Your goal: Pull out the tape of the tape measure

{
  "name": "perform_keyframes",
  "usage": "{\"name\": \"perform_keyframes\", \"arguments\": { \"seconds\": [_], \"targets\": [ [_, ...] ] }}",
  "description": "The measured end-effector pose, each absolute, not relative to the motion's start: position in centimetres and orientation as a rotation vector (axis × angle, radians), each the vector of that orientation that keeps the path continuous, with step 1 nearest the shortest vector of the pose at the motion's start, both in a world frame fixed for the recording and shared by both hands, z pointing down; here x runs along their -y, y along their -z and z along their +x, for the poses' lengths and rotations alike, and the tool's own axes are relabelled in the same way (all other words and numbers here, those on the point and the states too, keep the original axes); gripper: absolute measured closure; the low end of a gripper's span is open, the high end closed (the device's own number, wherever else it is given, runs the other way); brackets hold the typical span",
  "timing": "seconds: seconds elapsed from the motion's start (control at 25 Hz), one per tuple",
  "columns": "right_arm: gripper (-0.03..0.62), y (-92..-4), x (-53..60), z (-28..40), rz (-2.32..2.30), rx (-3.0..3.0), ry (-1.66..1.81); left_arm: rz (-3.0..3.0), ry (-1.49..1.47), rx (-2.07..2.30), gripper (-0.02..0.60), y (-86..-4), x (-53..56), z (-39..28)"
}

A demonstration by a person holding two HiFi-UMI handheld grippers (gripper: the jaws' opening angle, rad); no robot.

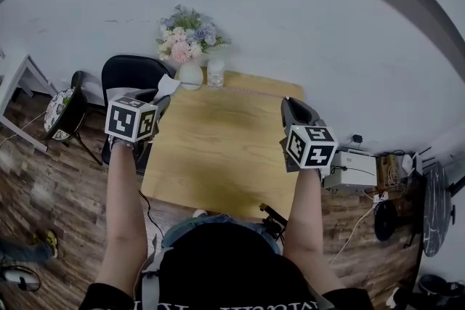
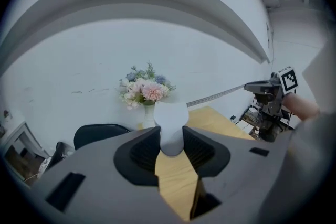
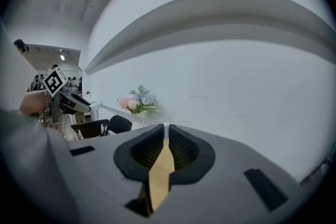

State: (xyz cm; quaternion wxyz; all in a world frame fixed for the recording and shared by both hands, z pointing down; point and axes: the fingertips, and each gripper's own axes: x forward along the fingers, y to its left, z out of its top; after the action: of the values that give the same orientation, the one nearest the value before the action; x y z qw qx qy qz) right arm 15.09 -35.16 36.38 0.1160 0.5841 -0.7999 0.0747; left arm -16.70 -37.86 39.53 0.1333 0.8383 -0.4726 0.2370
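The tape (image 2: 215, 96) runs in a thin, nearly straight line above the far edge of the table (image 1: 218, 156), from the white case (image 2: 170, 123) on the left to the right gripper (image 3: 166, 134). The left gripper (image 1: 161, 99) has its fingers clamped on the case; the right one's fingers are almost closed, pinching the tape's end.

I'd guess the case is light, smooth plastic that could slip, so a grip across its broad sides suits it. The tape looks thin and springy, likely to kink or snap back if let go, and is best held at its tip.

Behind it, a vase (image 1: 190, 75) holds flowers (image 1: 185, 40). I can't tell whether the glass (image 1: 215, 73) beside it holds anything.
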Motion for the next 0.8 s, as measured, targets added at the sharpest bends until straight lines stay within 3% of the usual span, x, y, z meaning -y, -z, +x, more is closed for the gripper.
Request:
{"name": "perform_keyframes", "arguments": {
  "seconds": [0.8],
  "targets": [
    [0.551, -40.8, 38.1, 10.6, 1.540, 2.347, -0.298, 2.275, -0.687, 1.387, 0.440, -45.7, 39.4, -17.0]
  ]
}}
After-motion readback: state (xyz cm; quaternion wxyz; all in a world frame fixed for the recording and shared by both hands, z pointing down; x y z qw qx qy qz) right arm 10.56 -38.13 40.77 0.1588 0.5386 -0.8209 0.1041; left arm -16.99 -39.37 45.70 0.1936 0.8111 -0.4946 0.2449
